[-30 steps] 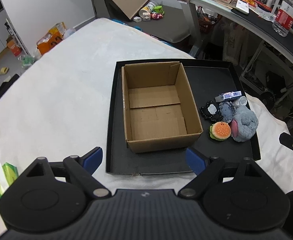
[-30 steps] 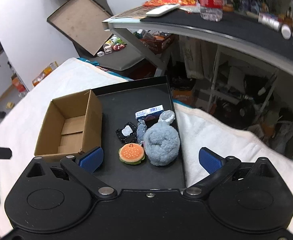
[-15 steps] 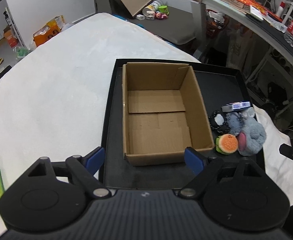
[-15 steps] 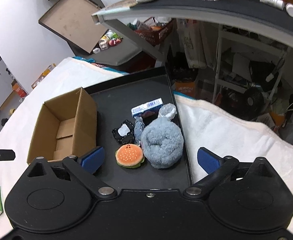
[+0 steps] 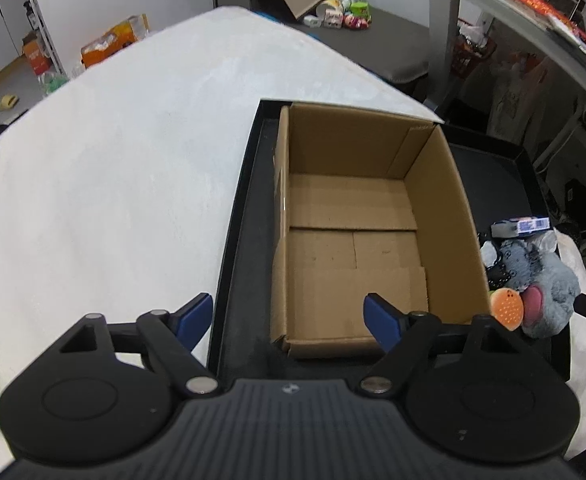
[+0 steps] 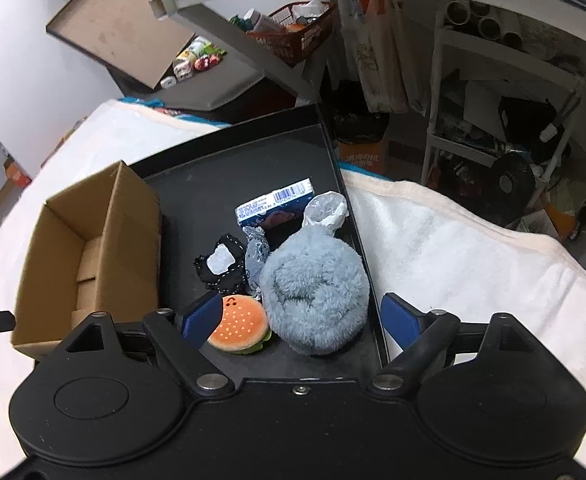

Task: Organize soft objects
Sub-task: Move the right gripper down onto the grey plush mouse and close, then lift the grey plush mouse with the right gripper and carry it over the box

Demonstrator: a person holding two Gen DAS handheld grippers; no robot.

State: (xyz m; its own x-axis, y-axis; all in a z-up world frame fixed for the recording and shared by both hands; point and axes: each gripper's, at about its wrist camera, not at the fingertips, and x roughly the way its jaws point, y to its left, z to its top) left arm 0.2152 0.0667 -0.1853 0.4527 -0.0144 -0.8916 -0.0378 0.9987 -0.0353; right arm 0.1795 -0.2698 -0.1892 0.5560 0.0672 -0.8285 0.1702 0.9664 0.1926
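Dropping closer than a second ago, both grippers now hang low over the tray (image 5: 229,264). The left gripper (image 5: 289,316), jaws closing but wide and empty, frames the near wall of the empty box (image 5: 353,248). The right gripper (image 6: 301,316), also closing with nothing pressed, straddles the burger (image 6: 239,330) and grey plush (image 6: 313,292), which lie beside the box. Sorting looks about to start.

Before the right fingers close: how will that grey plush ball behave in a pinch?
The grey plush ball looks thick-furred and rounded, so it will probably squash and feel light for its bulk. Its fuzzy pile should grip rather than slip. It touches the burger plush, which may get nudged. The right gripper is closing around it, pads apparently not yet pressing.
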